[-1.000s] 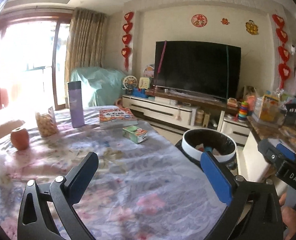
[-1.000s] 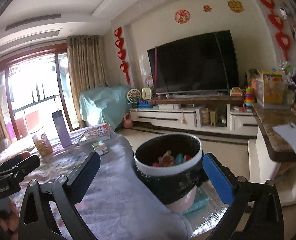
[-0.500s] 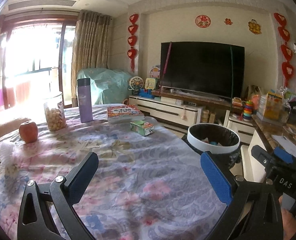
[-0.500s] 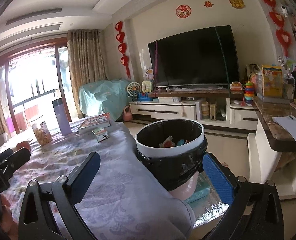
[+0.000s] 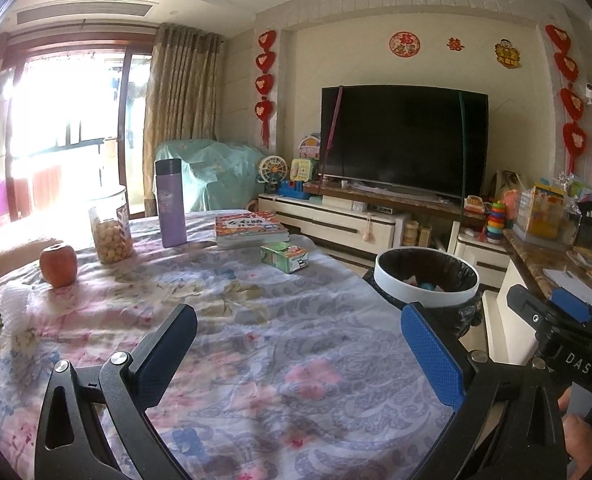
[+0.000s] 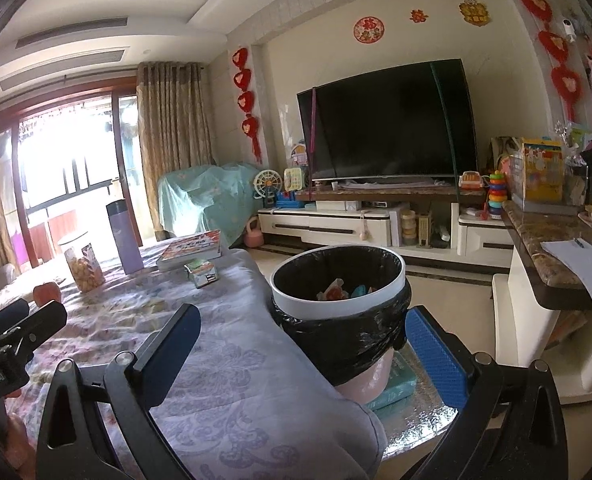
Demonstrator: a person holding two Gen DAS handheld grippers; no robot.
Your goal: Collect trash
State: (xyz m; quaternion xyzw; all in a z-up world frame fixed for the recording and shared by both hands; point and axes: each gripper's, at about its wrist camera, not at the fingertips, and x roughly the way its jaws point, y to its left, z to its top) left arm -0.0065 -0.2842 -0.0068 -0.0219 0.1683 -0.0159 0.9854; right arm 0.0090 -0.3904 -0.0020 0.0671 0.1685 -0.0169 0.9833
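Floral table, both grippers empty.

Readable lettering: 1 clear marking, the rest too blurred

At the lower right of the left wrist view, white capitals "DAS" stand on the black body of the right gripper. In the lower left of the right wrist view, pale letters on the black left gripper cannot be made out. Red round paper cutouts with gold characters hang upper right on the cream wall; the flat picture book's cover title is illegible.
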